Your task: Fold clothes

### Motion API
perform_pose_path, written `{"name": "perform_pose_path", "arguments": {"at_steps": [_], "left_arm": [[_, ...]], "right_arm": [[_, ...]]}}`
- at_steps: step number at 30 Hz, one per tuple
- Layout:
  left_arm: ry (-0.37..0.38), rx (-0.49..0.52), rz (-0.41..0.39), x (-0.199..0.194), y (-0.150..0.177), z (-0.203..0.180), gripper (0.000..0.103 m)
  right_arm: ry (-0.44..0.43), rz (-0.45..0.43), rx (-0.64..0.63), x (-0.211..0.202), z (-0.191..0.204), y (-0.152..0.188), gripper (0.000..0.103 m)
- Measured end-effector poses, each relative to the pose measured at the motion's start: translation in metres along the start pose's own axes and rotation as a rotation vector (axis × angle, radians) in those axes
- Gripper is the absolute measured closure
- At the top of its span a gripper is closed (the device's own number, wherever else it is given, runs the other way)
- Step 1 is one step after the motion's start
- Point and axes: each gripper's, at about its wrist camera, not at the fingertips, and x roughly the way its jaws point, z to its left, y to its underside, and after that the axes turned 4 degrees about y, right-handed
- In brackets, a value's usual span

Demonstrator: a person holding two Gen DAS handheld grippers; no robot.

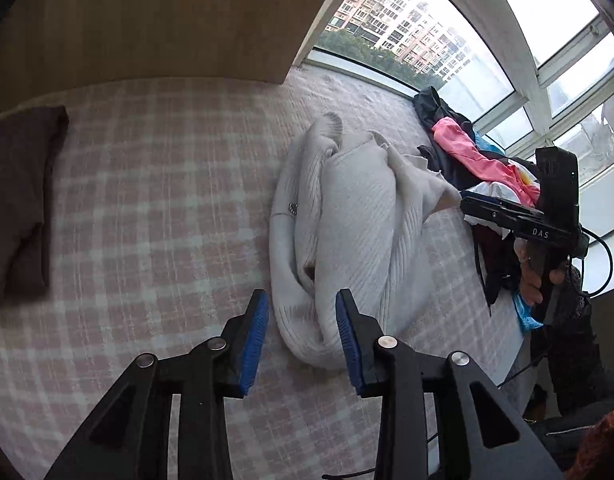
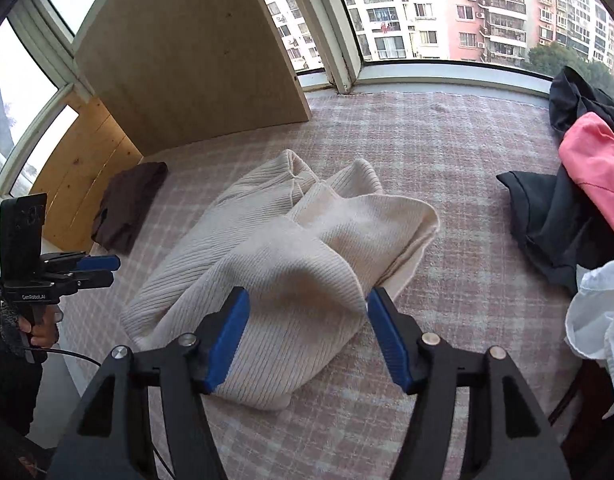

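Both empty — left hand-held gripper [image 1: 302, 312] and right hand-held gripper [image 2: 307, 312] gape above the cream sweater [image 2: 275, 248].

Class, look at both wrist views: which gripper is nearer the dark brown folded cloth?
Left. The left gripper hangs just beside the brown cloth; the right gripper is across the cream sweater.

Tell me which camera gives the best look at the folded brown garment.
The right wrist view: the brown garment lies whole, beside the wooden panel. The left wrist view shows it at the picture's left edge, partly cut off and blurred.
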Motion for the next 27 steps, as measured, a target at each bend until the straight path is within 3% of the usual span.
{"name": "perform_pose_path", "arguments": {"at_steps": [2,5,9,10,11,12,16,20,24,27], "left_arm": [[0.001,0.104,0.017,0.023,-0.032,-0.018,0.057],[0.014,0.233,0.072,0.069,-0.07,-0.043,0.057],[-0.067,0.364,0.175,0.126,-0.087,-0.059,0.061],[-0.065,0.37,0.191,0.131,-0.085,-0.057,0.073],[-0.063,0.376,0.208,0.136,-0.083,-0.054,0.079],[-0.056,0.374,0.211,0.136,-0.081,-0.052,0.083],[-0.004,0.322,0.151,0.105,-0.074,-0.05,0.089],[0.089,0.265,0.092,0.056,-0.053,-0.05,0.089],[0.135,0.268,0.034,-0.007,-0.004,-0.06,0.089],[0.176,0.241,0.049,-0.038,0.057,-0.061,0.089]], "right_arm": [[-0.016,0.023,0.067,0.014,-0.011,0.003,0.042],[-0.012,0.035,0.062,0.036,-0.01,-0.003,0.042],[-0.031,0.054,0.059,0.065,-0.012,-0.008,0.045],[-0.043,0.059,0.072,0.066,-0.014,-0.008,0.052],[-0.055,0.06,0.083,0.065,-0.015,-0.007,0.08],[-0.067,0.061,0.095,0.063,-0.017,-0.007,0.095],[-0.108,0.025,0.091,0.036,-0.016,-0.003,0.096],[-0.133,-0.004,0.003,-0.018,0.009,0.019,0.096],[-0.128,-0.046,-0.108,-0.072,0.036,0.065,0.097],[-0.137,-0.041,-0.197,-0.101,0.055,0.118,0.097]]}}
